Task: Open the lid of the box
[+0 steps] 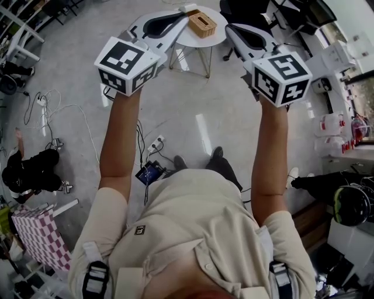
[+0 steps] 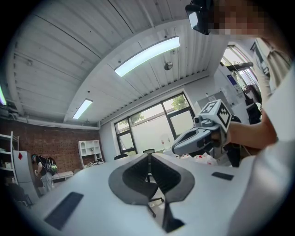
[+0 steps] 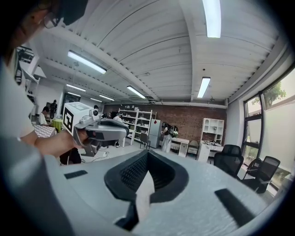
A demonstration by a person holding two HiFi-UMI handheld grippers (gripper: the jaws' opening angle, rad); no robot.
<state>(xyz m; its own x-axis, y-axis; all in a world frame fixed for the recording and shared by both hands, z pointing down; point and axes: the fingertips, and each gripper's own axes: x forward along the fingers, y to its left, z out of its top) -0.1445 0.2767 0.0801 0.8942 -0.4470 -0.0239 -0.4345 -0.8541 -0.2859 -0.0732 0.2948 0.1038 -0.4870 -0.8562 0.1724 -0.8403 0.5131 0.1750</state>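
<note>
A small tan wooden box (image 1: 202,24) with a slot in its lid sits on a round white side table (image 1: 211,40) on the floor, ahead of me. I hold both grippers raised, pointing forward over it. The left gripper (image 1: 182,11) is just left of the box, its jaws closed together (image 2: 148,156) with nothing between them. The right gripper (image 1: 232,30) hangs just right of the table, jaws likewise shut and empty (image 3: 147,154). Each gripper view looks up at the ceiling and shows the other gripper: the right gripper (image 2: 203,131) and the left gripper (image 3: 99,129). Neither shows the box.
Cables and a power strip (image 1: 156,143) lie on the grey floor near my feet. A black bag (image 1: 29,169) and checkered cloth (image 1: 38,233) are at left. White containers (image 1: 333,131) and a dark chair (image 1: 350,201) stand at right.
</note>
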